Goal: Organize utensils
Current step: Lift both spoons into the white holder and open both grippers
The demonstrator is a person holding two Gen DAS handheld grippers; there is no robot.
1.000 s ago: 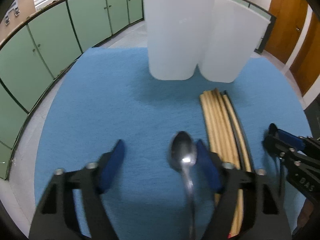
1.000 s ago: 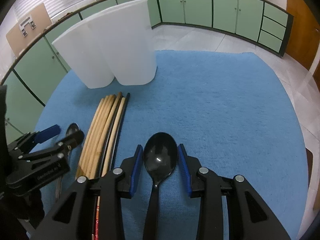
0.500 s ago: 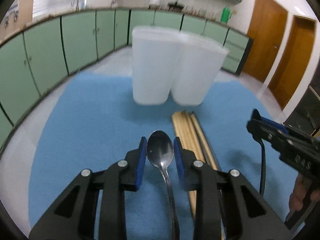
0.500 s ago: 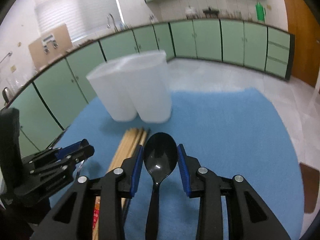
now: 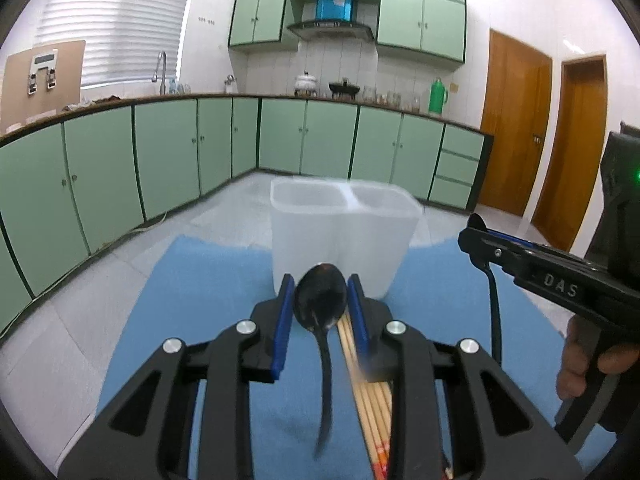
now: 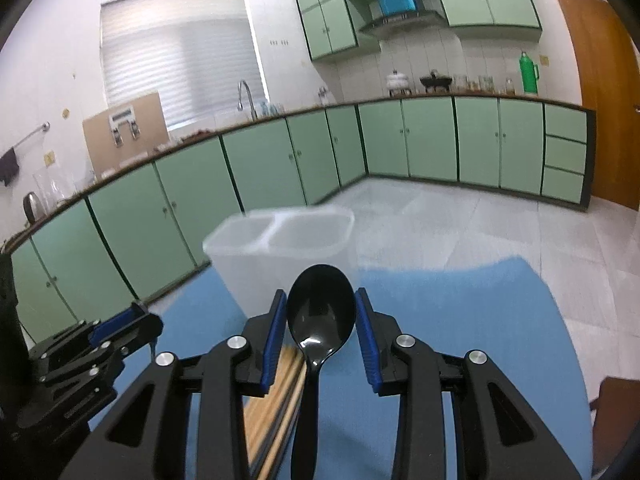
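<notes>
Holding a metal spoon in our left gripper and a black spoon in our right gripper, we face the white container straight ahead, handles trailing backward.

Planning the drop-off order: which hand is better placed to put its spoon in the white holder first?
Probably left: its tool holds the metal spoon lined up with the holder; nearly equal.

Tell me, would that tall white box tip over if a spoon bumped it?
Probably, if bumped near the top: the white box stands tall on a soft blue mat. It looks like thin, see-through plastic and seems empty, so likely light and easy to slide.
</notes>
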